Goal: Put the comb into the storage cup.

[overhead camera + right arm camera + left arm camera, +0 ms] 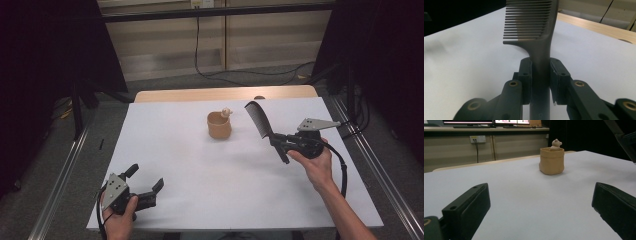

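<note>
Desk has a plain white sheet over a pale wood top; a strip of bare wood shows along the far edge. Grey carpet round it, metal rails on both sides, black curtains L & R. Beige wall panels at the back w/ a socket and a black cable hanging down to the floor.

Right gripper, raised above the desk's right side: jaws clamped on the handle of the dark grey plastic comb, teeth end pointing up and away.

Left gripper, near the front-left corner: jaws spread wide, nothing between them.

Small tan fabric pot w/ 1 little bear figure inside sits mid-desk, well apart from both.
</note>
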A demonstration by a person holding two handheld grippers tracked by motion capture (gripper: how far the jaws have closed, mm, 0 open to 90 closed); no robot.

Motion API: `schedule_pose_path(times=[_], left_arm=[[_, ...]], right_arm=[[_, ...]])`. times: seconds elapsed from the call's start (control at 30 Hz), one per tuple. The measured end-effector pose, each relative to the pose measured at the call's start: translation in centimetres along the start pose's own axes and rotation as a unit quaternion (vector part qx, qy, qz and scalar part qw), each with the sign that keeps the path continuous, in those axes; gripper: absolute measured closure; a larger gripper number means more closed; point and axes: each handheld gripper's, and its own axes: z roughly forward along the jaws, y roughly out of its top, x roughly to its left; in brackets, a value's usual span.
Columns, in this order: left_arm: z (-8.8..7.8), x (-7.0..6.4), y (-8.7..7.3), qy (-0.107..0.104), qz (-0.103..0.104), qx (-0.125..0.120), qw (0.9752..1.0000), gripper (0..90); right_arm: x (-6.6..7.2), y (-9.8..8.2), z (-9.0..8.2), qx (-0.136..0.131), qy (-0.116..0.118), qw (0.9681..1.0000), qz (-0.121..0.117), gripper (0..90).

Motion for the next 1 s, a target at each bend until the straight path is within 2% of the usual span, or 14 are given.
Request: schedule_pose_path(times=[0.03, 0.23, 0.27, 0.33, 0.43, 0.67, 0.77, 1.0], left_arm=[[0.0, 0.0, 0.0, 0.0, 0.001, 0.001, 1.0, 2.0], [0.0, 0.0, 0.0, 0.001, -0.003, -0.001, 1.0, 2.0], [0.0, 0.0, 0.0, 0.0, -0.002, 0.0, 1.0, 2.0], [0.0, 0.0, 0.0, 0.0, 0.0, 0.0, 1.0, 1.9], [0.0, 0.0, 0.0, 0.001, -0.002, 0.0, 1.0, 1.9], [0.1, 0.1, 0.0, -0.001, -0.001, 0.001, 1.0, 2.0], [0.1, 0.2, 0.1, 0.002, -0.002, -0.002, 1.0, 1.9], [0.3, 0.2, 0.1, -0.001, -0.002, -0.002, 1.0, 2.0]], right_arm=[[0.1, 0.1, 0.0, -0.011, 0.003, 0.9999, 0.004, 73.4], [0.3, 0.3, 0.0, -0.029, 0.006, 0.9995, 0.003, 73.4], [0.3, 0.5, 0.0, -0.044, 0.01, 0.9989, 0.007, 73.4], [0.4, 0.5, 0.0, -0.048, 0.006, 0.9988, 0.006, 73.4], [0.4, 0.8, 0.0, -0.063, -0.016, 0.9979, -0.004, 73.4], [0.3, 1.2, 0.0, -0.084, -0.02, 0.9962, -0.009, 73.4], [0.6, 1.7, 0.1, -0.084, -0.019, 0.9963, -0.01, 73.4], [0.8, 3.5, 0.6, -0.108, -0.01, 0.9939, -0.019, 73.3]])
